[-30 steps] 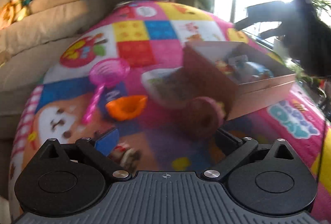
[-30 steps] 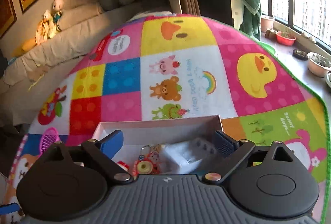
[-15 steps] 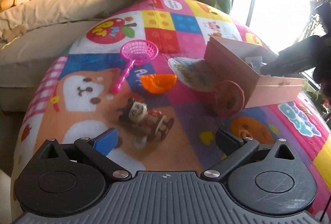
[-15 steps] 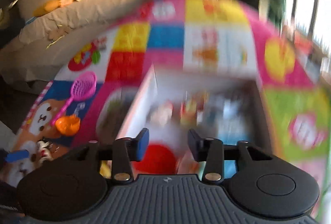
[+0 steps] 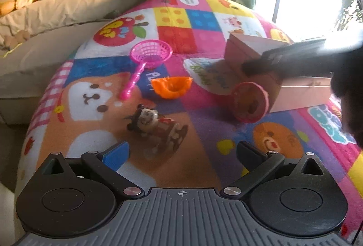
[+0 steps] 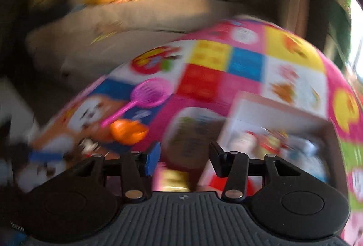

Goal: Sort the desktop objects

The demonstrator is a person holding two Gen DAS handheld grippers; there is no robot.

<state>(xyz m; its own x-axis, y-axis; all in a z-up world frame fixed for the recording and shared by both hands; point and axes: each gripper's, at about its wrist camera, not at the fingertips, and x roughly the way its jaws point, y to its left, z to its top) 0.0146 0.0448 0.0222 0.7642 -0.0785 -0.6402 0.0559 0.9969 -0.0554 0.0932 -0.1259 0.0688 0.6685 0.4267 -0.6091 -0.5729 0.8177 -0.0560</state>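
My left gripper (image 5: 181, 155) is open, low over the play mat, with a small dark-haired figurine (image 5: 156, 125) lying just ahead of its fingertips. Beyond it lie an orange cup (image 5: 171, 87), a pink sieve (image 5: 150, 57), a round pink toy (image 5: 250, 105) and a flat packet (image 5: 211, 75). The pink box (image 5: 283, 78) holds several items. In the blurred right wrist view, my right gripper (image 6: 185, 159) hangs by the box's (image 6: 283, 109) left edge. Its jaws are partly apart and opening, with nothing gripped between them. It shows dark in the left wrist view (image 5: 295, 57).
A colourful patchwork mat (image 5: 204, 23) covers the rounded surface, which drops off at the left. A beige sofa (image 5: 68, 7) with soft toys runs behind. A bright window is at the right. The left gripper's blue pad (image 6: 45, 156) shows at the left of the right wrist view.
My right gripper swung left from over the box's contents to its left edge, and its jaws narrowed. The left gripper drew back slightly, so the figurine now lies ahead of it.
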